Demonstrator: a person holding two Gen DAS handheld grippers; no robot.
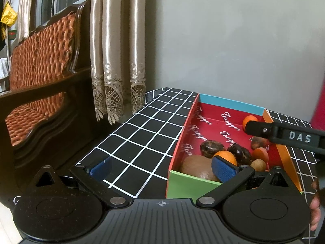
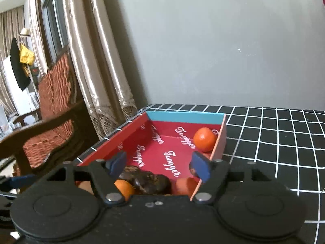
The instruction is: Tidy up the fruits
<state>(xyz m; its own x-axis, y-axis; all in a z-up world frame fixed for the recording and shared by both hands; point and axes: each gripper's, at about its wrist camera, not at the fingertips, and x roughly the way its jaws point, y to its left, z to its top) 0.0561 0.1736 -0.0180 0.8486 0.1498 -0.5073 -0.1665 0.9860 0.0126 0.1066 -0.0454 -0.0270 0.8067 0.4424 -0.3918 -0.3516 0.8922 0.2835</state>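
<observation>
A red box (image 1: 205, 122) with a blue far wall and a green near wall stands on the checked tablecloth and holds several fruits. Two dark brown fruits (image 1: 212, 148), a large brown one (image 1: 198, 167) and an orange (image 1: 225, 156) crowd its near end. Another orange (image 2: 204, 139) lies alone in the far right corner. My left gripper (image 1: 161, 167) is open, straddling the box's near left corner. My right gripper (image 2: 159, 164) is open above the near fruits, with a dark lump (image 2: 148, 180) just below it and nothing held. One of its fingers (image 1: 258, 129) reaches in from the right.
The black tablecloth with a white grid (image 1: 142, 134) covers the table, which meets a grey wall at the back. A wooden sofa with orange cushions (image 1: 40, 65) and beige curtains (image 1: 115, 61) stand to the left. A hand (image 1: 315, 207) shows at the right edge.
</observation>
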